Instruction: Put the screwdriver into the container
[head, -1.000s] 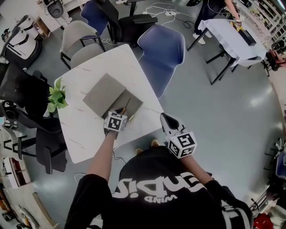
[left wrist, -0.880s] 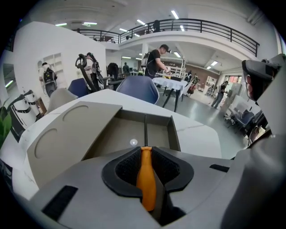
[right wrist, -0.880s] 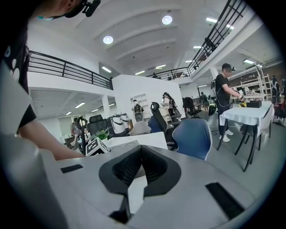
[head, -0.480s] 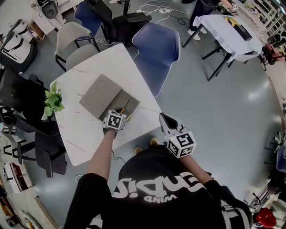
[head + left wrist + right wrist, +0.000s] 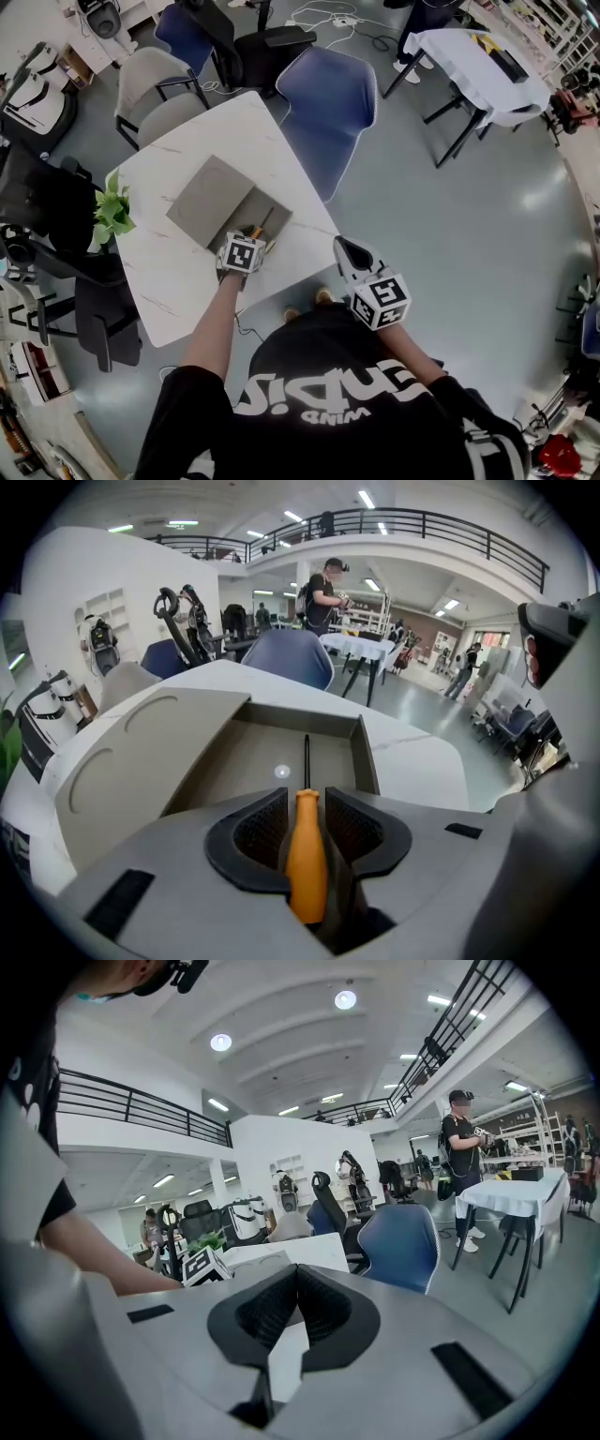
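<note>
Left gripper view: jaws of the left gripper (image 5: 305,797) are being opened off the screwdriver (image 5: 306,860), whose shaft is seen within the container (image 5: 367,752), so release is judged nearly done; right gripper (image 5: 296,1274) jaws are closed, empty.

1. A white marble-look table (image 5: 178,281) fills the middle, with a leafy green plant (image 5: 112,211) right at its left edge.
2. A blue chair (image 5: 328,103) sits at the far side, a grey chair (image 5: 155,75) by the far-left corner, and a black office chair (image 5: 258,47) behind them.
3. Off to the right, a cloth-covered table (image 5: 473,61) stands on the shiny grey floor (image 5: 450,216).
4. In the left gripper view, a person in black (image 5: 325,588) stands in the background under a railed balcony (image 5: 422,522).
</note>
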